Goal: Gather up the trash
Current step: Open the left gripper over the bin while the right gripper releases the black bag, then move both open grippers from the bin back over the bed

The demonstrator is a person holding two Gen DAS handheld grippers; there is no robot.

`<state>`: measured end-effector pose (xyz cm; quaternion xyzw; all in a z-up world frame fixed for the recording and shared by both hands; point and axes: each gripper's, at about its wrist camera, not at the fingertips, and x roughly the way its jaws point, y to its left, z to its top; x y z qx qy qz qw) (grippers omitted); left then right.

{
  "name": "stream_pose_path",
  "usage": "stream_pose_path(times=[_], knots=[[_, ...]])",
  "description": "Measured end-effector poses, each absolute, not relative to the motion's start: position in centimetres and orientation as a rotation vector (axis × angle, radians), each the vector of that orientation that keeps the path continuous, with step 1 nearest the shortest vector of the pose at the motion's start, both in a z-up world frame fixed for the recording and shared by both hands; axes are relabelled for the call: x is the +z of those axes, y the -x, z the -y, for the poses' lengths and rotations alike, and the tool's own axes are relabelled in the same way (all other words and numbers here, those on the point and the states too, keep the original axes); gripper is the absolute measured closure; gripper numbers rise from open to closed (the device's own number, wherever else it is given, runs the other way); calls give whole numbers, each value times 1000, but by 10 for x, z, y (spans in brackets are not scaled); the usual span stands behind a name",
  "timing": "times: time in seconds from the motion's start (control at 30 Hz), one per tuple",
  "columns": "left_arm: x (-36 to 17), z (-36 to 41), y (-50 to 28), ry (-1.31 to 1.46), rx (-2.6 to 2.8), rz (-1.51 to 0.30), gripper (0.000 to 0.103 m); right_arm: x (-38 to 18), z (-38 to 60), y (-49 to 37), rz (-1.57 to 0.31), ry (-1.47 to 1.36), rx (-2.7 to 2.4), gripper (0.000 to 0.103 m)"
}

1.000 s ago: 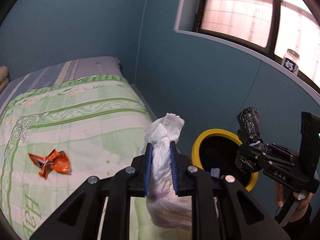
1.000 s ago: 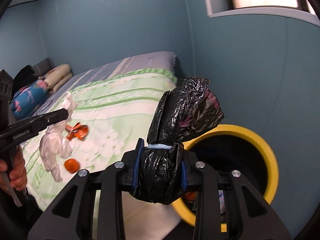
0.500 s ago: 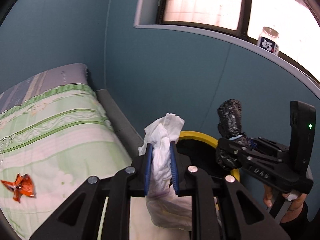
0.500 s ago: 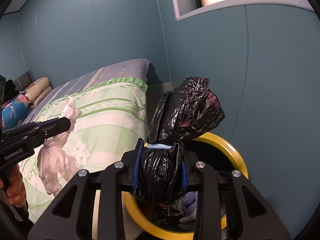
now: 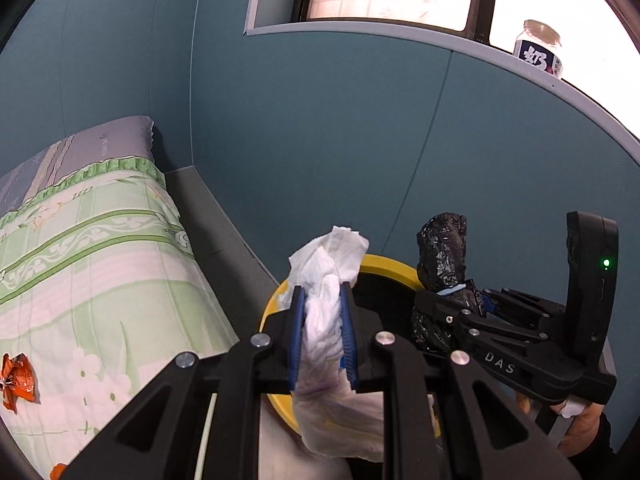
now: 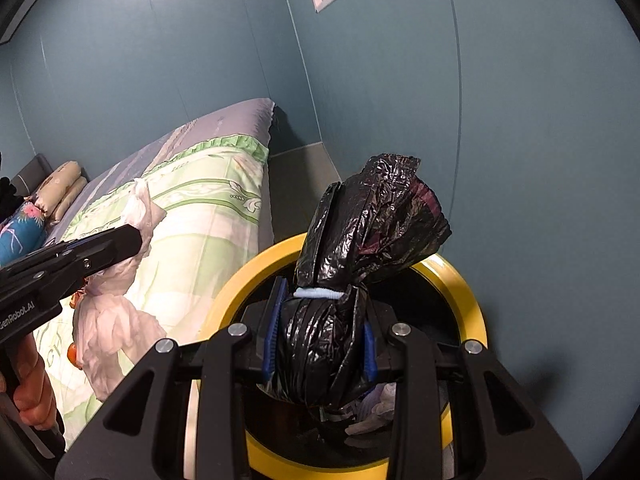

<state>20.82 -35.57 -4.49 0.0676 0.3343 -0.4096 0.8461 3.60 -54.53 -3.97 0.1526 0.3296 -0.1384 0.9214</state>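
My left gripper (image 5: 322, 338) is shut on a crumpled white tissue (image 5: 328, 312) and holds it at the near left rim of the yellow-rimmed bin (image 5: 386, 266). My right gripper (image 6: 320, 338) is shut on a black plastic bag tied with a pale blue band (image 6: 372, 224), right above the bin's (image 6: 460, 280) dark opening, where some trash shows inside. In the right wrist view the left gripper (image 6: 124, 240) and the white tissue (image 6: 108, 312) are at the left. An orange wrapper (image 5: 18, 376) lies on the green quilt (image 5: 92, 264).
The bed (image 6: 208, 184) with pillows (image 6: 60, 184) runs along the teal wall (image 5: 320, 140). A grey strip of bed frame (image 5: 216, 236) lies between quilt and wall. A jar (image 5: 538, 50) stands on the window sill above. A small orange piece (image 6: 72, 354) sits on the quilt.
Both grippers have swung away from the bed toward the bin and come lower. The black bag now hangs over the bin's opening, and the tissue has reached its rim. Both grips are unchanged.
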Motion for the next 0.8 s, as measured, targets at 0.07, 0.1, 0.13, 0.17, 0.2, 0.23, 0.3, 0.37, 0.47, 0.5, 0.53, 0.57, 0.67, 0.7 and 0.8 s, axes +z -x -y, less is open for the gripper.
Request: stream_pose_path(times=[0.07,0.1,0.13,0.17,0.2,0.23,0.3,0.37,0.47,0.5,0.53,0.57,0.67,0.7,0.8], knots=[[-45,358,-209,-144,-867,-708,87,-42,548,-40,-683,-315,-290,72],[-46,360,-209,-142,-869,-711,87,-43,549,-40,-686,-318,-294,72],[-47,361,-210,-140,-870,-715,87,-45,549,-41,-689,-321,-298,71],[-48,362,-211,-140,-869,-715,87,-46,550,-41,-692,-325,-304,70],[-50,364,-212,-140,-868,-717,86,-47,553,-41,-695,-327,-313,70],[-51,365,-214,-137,-868,-722,86,-49,555,-42,-698,-333,-319,69],[-54,364,-218,-127,-859,-736,86,-51,558,-44,-704,-350,-324,66],[-59,365,-222,-117,-866,-762,81,-51,561,-45,-705,-358,-336,58],[-66,363,-231,-87,-864,-807,65,-51,567,-44,-697,-372,-352,50],[-68,362,-233,-75,-866,-816,56,-51,568,-46,-696,-375,-358,50],[-69,359,-235,-59,-862,-821,52,-50,569,-46,-693,-378,-364,48],[-70,356,-237,-49,-853,-820,46,-50,570,-45,-690,-381,-368,44],[-71,350,-240,-32,-847,-820,42,-48,572,-41,-676,-396,-379,41],[-71,347,-241,-27,-844,-821,38,-48,572,-39,-674,-396,-383,41],[-69,335,-244,9,-835,-824,33,-46,572,-35,-664,-392,-392,39]])
